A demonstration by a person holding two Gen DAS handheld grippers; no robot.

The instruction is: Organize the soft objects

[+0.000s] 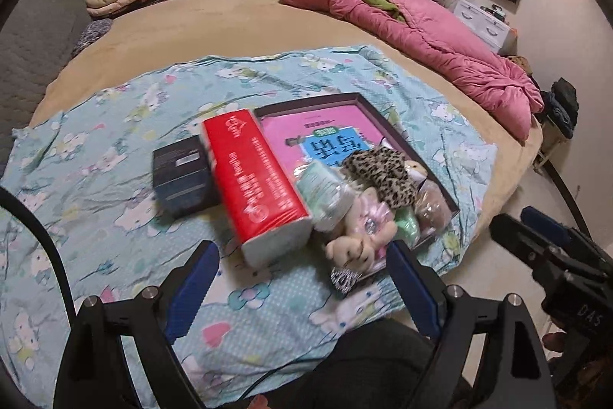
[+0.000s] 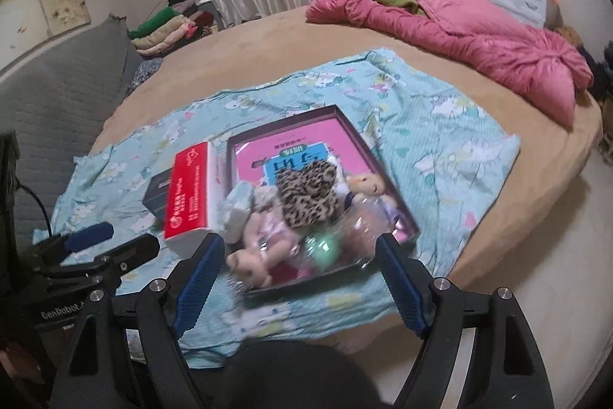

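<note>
On the tan round bed (image 1: 237, 14), a light blue cartoon-print sheet (image 1: 115, 148) carries every task item; positions below are given relative to the shallow dark tray (image 1: 387, 117) lying on that sheet. Inside the tray, a pink book (image 1: 302, 137) covers the floor. Heaped over the tray's near end are a leopard-print scrunchie (image 1: 379, 175), a beige plush toy (image 1: 354, 250), a clear pack with a mint-green item (image 1: 408, 223) and a pale wrapped tissue pack (image 1: 325, 190); a second small plush (image 2: 367, 183) lies on the tray's right side. Just left of the tray, touching the heap, lies a red-and-white tissue pack (image 1: 256, 179), and further left, against that pack, a dark blue box (image 1: 182, 177). Well beyond the tray, at the bed's far right edge, lies a pink quilt (image 1: 433, 37).

Left gripper (image 1: 302, 288): nearer than the tray, above the sheet, jaws spread wide with nothing between them. Right gripper (image 2: 299, 280): nearer than the tray's front edge, jaws likewise wide and empty, blue pads (image 2: 402, 288) clear of the heap.
</note>
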